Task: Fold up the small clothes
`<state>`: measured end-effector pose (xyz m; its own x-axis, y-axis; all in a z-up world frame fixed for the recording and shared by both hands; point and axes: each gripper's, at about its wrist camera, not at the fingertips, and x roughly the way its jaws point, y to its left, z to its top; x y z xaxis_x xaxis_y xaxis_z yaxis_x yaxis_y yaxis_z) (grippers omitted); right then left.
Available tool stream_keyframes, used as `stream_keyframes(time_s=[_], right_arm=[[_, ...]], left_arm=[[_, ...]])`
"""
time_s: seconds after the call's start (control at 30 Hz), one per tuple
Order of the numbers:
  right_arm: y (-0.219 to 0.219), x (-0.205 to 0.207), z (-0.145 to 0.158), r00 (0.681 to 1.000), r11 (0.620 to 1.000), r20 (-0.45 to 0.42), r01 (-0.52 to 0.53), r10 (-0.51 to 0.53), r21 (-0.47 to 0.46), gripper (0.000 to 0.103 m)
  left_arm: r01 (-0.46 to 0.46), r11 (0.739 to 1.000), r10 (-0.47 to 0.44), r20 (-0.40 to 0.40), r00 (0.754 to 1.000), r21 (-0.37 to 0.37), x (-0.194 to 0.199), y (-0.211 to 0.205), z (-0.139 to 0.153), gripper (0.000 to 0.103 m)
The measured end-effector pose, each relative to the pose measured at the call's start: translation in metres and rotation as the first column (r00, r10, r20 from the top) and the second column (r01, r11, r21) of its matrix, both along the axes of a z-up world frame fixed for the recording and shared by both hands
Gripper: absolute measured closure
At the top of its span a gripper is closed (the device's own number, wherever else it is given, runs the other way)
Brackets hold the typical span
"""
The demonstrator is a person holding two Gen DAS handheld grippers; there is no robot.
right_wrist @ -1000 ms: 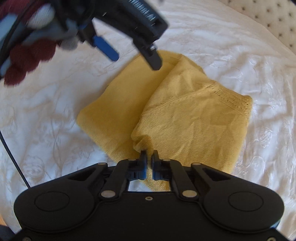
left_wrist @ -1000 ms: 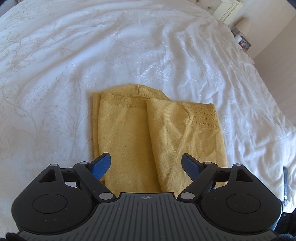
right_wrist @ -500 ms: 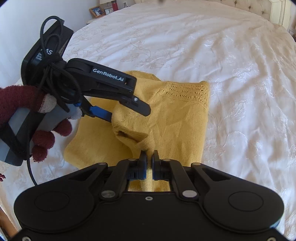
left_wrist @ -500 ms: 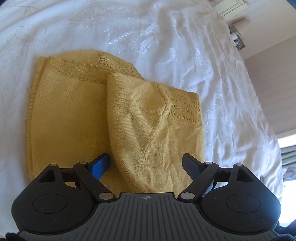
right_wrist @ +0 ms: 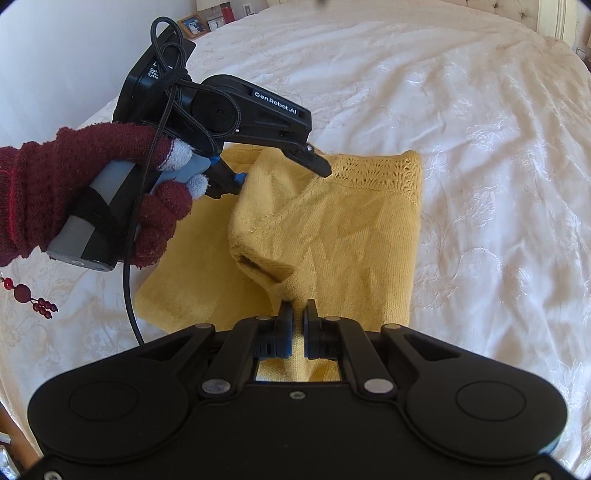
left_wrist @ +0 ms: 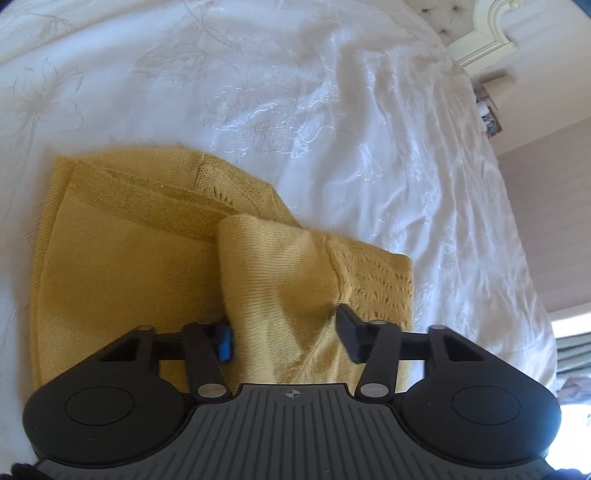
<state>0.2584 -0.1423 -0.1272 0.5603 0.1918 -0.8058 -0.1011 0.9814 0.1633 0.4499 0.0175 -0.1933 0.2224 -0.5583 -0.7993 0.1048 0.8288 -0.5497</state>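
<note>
A yellow knit garment [left_wrist: 129,277] lies partly folded on the white bedspread [left_wrist: 295,92]. One flap of it is lifted into a raised fold. My left gripper [left_wrist: 286,336] straddles that fold and its jaws are closing, with the knit filling the gap and touching both fingers. In the right wrist view the left gripper [right_wrist: 282,173] comes in from the left, over the garment [right_wrist: 351,240]. My right gripper [right_wrist: 299,321] is shut on the near corner of the lifted flap, holding it off the bed.
A hand in a dark red glove [right_wrist: 74,184] holds the left gripper's handle, and a black cable [right_wrist: 129,295] hangs from it. A headboard [left_wrist: 487,37] is at the far right. Picture frames [right_wrist: 195,24] stand beyond the bed's far left corner.
The left gripper came down and forward over the garment, and its jaws narrowed from wide open onto the raised fold. The right gripper rolled, still holding the flap's corner.
</note>
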Motion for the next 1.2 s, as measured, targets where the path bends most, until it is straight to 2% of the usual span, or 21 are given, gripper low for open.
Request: stream_keyframes(time_s=[0.03, 0.1, 0.17, 0.3, 0.4, 0.57, 0.77, 0.83, 0.9, 0.97, 1.03, 1.07, 1.1, 1.13, 1.17, 1.2], right_arm=[[0.001, 0.000, 0.000, 1.000, 1.000, 0.002, -0.001, 0.001, -0.001, 0.093], [0.004, -0.002, 0.003, 1.000, 1.000, 0.010, -0.011, 0.011, -0.010, 0.093], [0.009, -0.005, 0.010, 0.999, 0.999, 0.024, -0.028, 0.029, -0.020, 0.093], [0.024, -0.008, 0.030, 0.993, 0.996, 0.075, -0.094, 0.095, -0.010, 0.093], [0.043, -0.005, 0.037, 0.984, 0.988, 0.097, -0.153, 0.152, 0.013, 0.093], [0.083, 0.014, 0.021, 0.964, 0.967, 0.083, -0.253, 0.251, 0.013, 0.093], [0.119, 0.031, -0.012, 0.934, 0.934, -0.002, -0.357, 0.357, -0.007, 0.093], [0.124, 0.034, -0.020, 0.927, 0.927, -0.039, -0.374, 0.374, -0.006, 0.091], [0.125, 0.035, -0.026, 0.923, 0.925, -0.067, -0.380, 0.380, 0.008, 0.082], [0.123, 0.035, -0.030, 0.921, 0.924, -0.080, -0.379, 0.381, 0.038, 0.080], [0.120, 0.033, -0.032, 0.922, 0.926, -0.093, -0.371, 0.376, 0.062, 0.073], [0.118, 0.034, -0.031, 0.923, 0.927, -0.095, -0.366, 0.372, 0.081, 0.061], [0.114, 0.033, -0.029, 0.926, 0.929, -0.093, -0.357, 0.366, 0.101, 0.050], [0.110, 0.032, -0.027, 0.928, 0.929, -0.091, -0.349, 0.361, 0.120, 0.048], [0.106, 0.031, -0.024, 0.931, 0.930, -0.086, -0.341, 0.354, 0.135, 0.047], [0.101, 0.030, -0.020, 0.935, 0.932, -0.082, -0.331, 0.346, 0.149, 0.046]], left_arm=[[-0.004, 1.000, 0.004, 0.009, 1.000, 0.022, 0.000, 0.001, 0.001, 0.094], [0.009, 1.000, -0.009, 0.015, 1.000, 0.023, 0.000, 0.004, 0.005, 0.093], [0.059, 0.996, -0.062, 0.054, 0.997, 0.067, 0.000, 0.001, 0.021, 0.093], [0.137, 0.987, -0.147, 0.149, 0.978, 0.079, 0.001, 0.007, 0.060, 0.093], [0.178, 0.979, -0.194, 0.188, 0.963, 0.099, 0.009, 0.019, 0.078, 0.093], [0.182, 0.965, -0.214, 0.164, 0.963, 0.187, 0.022, 0.041, 0.061, 0.093], [0.163, 0.965, -0.185, 0.092, 0.978, 0.207, 0.026, 0.067, 0.028, 0.092], [0.147, 0.968, -0.165, 0.076, 0.983, 0.202, 0.028, 0.070, 0.020, 0.087], [0.130, 0.973, -0.147, 0.075, 0.986, 0.193, 0.030, 0.074, 0.016, 0.073], [0.126, 0.979, -0.138, 0.066, 0.988, 0.157, 0.033, 0.078, 0.011, 0.066], [0.109, 0.986, -0.117, 0.060, 0.991, 0.125, 0.034, 0.084, 0.009, 0.059], [0.098, 0.989, -0.106, 0.068, 0.992, 0.115, 0.034, 0.087, 0.010, 0.056], [0.084, 0.989, -0.095, 0.083, 0.992, 0.122, 0.033, 0.088, 0.013, 0.043], [0.066, 0.985, -0.084, 0.108, 0.991, 0.159, 0.030, 0.090, 0.016, 0.031], [0.052, 0.980, -0.080, 0.141, 0.987, 0.193, 0.028, 0.091, 0.021, 0.013], [0.043, 0.978, -0.079, 0.171, 0.982, 0.206, 0.025, 0.093, 0.025, 0.010]])
